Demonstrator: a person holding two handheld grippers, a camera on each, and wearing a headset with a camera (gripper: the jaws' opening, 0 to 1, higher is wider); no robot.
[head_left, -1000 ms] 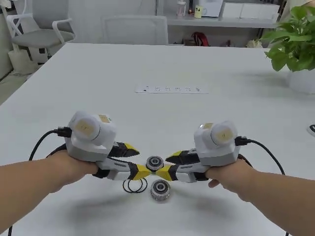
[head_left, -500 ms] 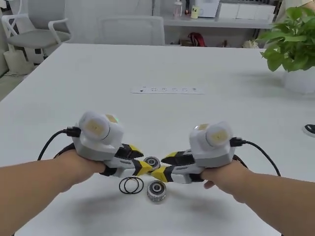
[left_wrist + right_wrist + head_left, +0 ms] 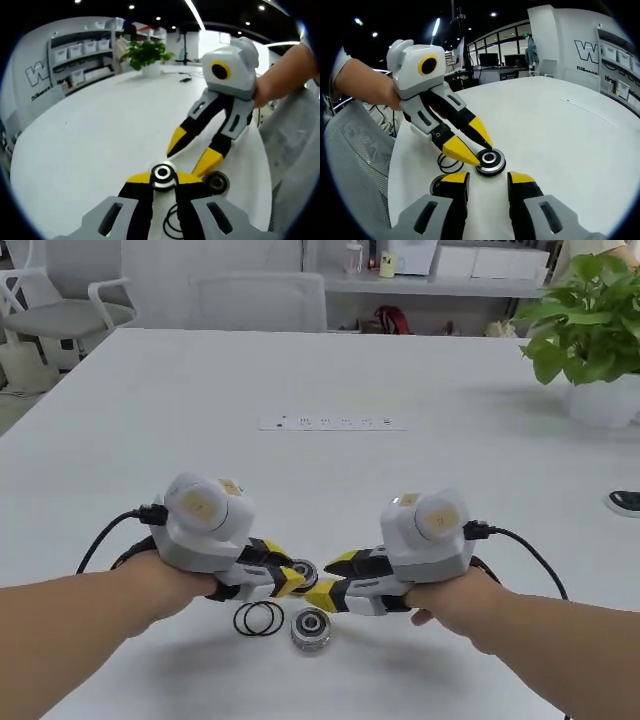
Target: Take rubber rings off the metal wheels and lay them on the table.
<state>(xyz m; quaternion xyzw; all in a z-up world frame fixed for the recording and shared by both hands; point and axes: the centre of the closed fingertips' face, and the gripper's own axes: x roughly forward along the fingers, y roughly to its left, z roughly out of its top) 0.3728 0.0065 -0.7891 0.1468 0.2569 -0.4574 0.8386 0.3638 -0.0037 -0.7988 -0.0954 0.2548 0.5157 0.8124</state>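
At the near edge of the bench (image 3: 420,370), just in front of the person, the two grippers meet tip to tip. The left gripper (image 3: 163,178) is clenched on a metal wheel (image 3: 490,162), one yellow tip on each side of it; I cannot tell whether that wheel rests on the bench or is just off it. The right gripper (image 3: 485,178) faces it with its jaws spread apart, gripping nothing, its tips just short of the wheel. A second wheel (image 3: 311,628) lies flat on the bench just beside the tips, closer to the edge. Two black rubber rings (image 3: 258,618), overlapping, lie on the bench touching or nearly touching that wheel's left side. A socket strip (image 3: 332,423) sits at mid-bench, and a potted plant (image 3: 585,315) stands by the far right corner.
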